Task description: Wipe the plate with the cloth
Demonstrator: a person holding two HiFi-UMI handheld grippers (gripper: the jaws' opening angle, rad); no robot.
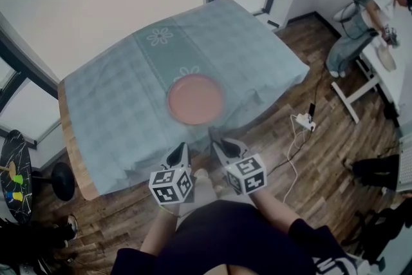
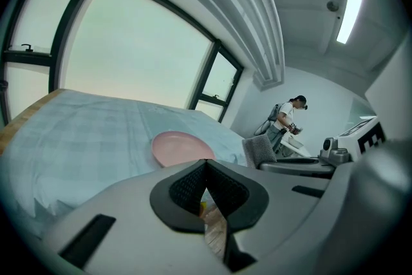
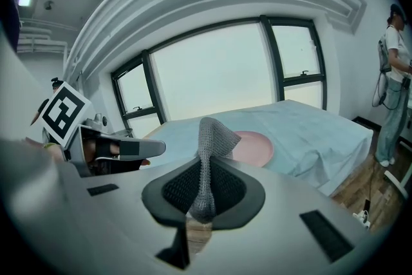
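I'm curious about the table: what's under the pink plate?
A pale blue checked tablecloth lies under the plate. It hides the table; only a wooden edge shows.

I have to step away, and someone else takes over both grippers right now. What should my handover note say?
Left gripper: shut, empty, held short of the table's near edge.
Right gripper: shut on the grey cloth, beside the left one, also short of the table.
Pink plate: on the blue tablecloth, just ahead of both grippers.
Done: the cloth is in hand.
Left: bring the cloth onto the plate and wipe it. The cloth is not touching the plate yet.
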